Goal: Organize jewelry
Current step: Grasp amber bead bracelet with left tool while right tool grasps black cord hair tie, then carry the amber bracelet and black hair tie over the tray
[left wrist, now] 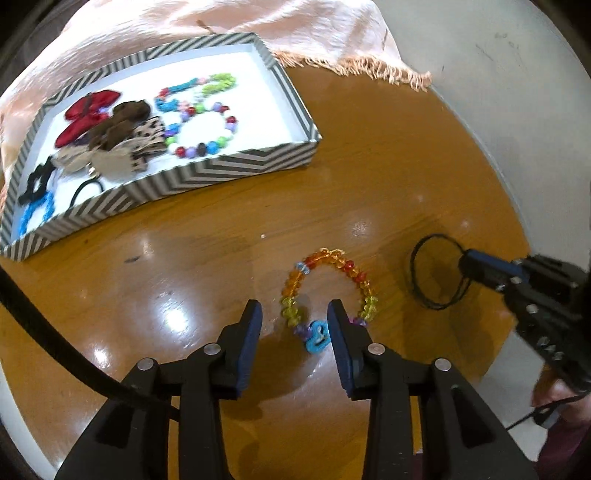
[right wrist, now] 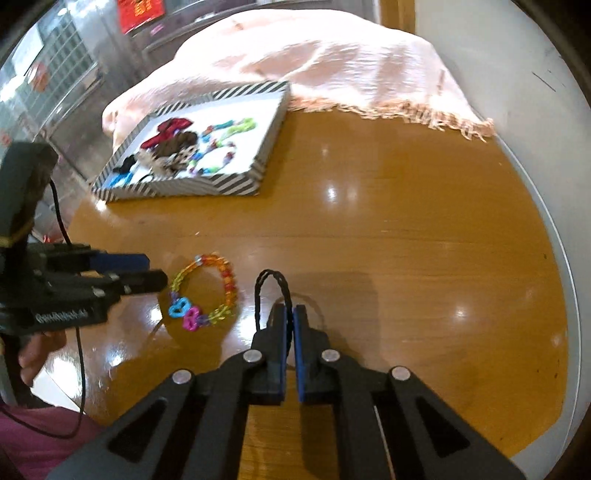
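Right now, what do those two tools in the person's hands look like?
Both are matt black plastic tongs with round silver rivets at the joints. The left gripper and right gripper each end in two flat fingers lined with dark blue pads. White lettering, too blurred to read, marks the left one's side. Thin black cables trail off it. The person wears a maroon sleeve.

One tray [left wrist: 236,166], one shawl [left wrist: 229,22], one table [left wrist: 369,192], one loose bracelet [left wrist: 328,288], one black loop [left wrist: 424,280], two grippers [left wrist: 294,314] [right wrist: 290,312].
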